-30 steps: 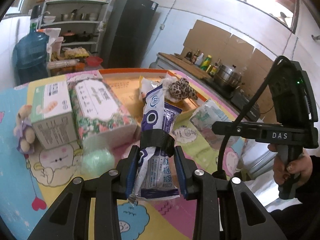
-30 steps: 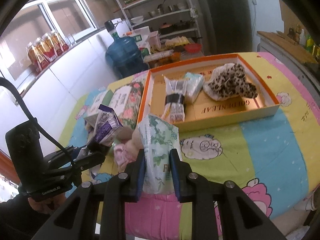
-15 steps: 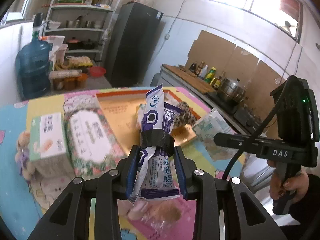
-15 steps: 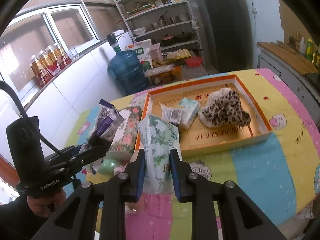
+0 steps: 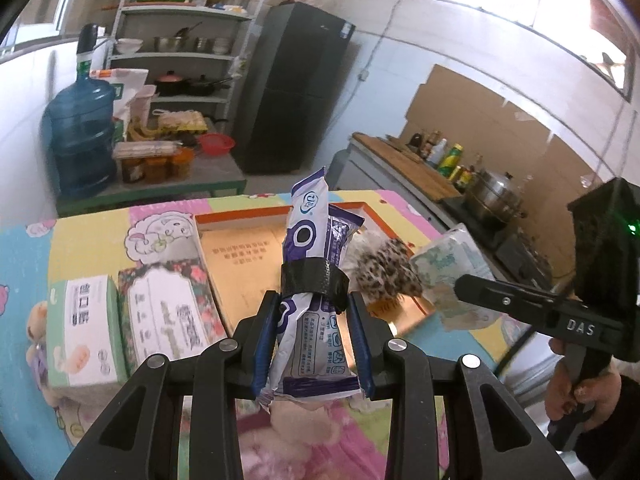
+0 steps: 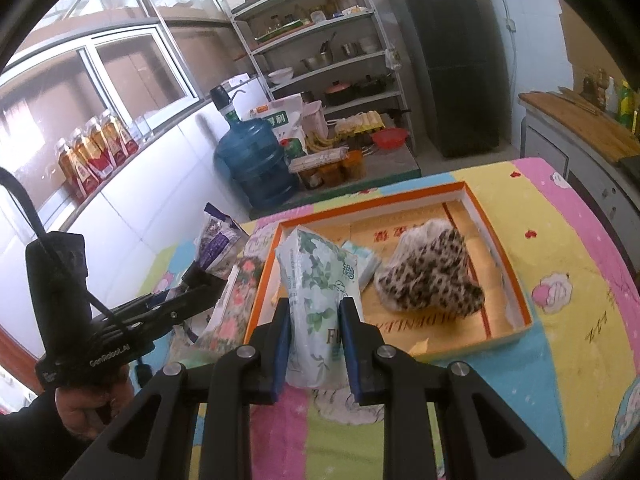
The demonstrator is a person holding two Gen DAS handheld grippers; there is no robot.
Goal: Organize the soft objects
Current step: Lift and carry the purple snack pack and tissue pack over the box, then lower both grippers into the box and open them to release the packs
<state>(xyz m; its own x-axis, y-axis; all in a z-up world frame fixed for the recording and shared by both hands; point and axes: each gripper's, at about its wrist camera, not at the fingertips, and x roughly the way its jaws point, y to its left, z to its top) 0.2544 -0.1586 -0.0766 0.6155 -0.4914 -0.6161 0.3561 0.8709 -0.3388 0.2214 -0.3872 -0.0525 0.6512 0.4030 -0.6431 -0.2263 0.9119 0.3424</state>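
Note:
My left gripper (image 5: 314, 322) is shut on a bundle of purple-and-white tissue packs (image 5: 310, 280) bound with black tape, held high above the table. My right gripper (image 6: 314, 328) is shut on a white tissue pack with green leaf print (image 6: 318, 292), also raised above the table. An orange-rimmed shallow box (image 6: 516, 280) lies on the table and holds a leopard-print soft item (image 6: 430, 276) and a pale green tissue pack (image 6: 362, 260). The box (image 5: 240, 216) and leopard item (image 5: 386, 276) also show in the left wrist view.
Two tissue boxes, one green-white (image 5: 82, 328) and one floral (image 5: 170, 312), stand left of the orange box. A small plush toy (image 5: 36, 320) sits at the far left. A pink soft item (image 5: 304, 420) lies below my left gripper. A water jug (image 6: 254, 164) and shelves stand behind.
Both grippers have risen well above the table with their packs; the table and box now look smaller and farther below.

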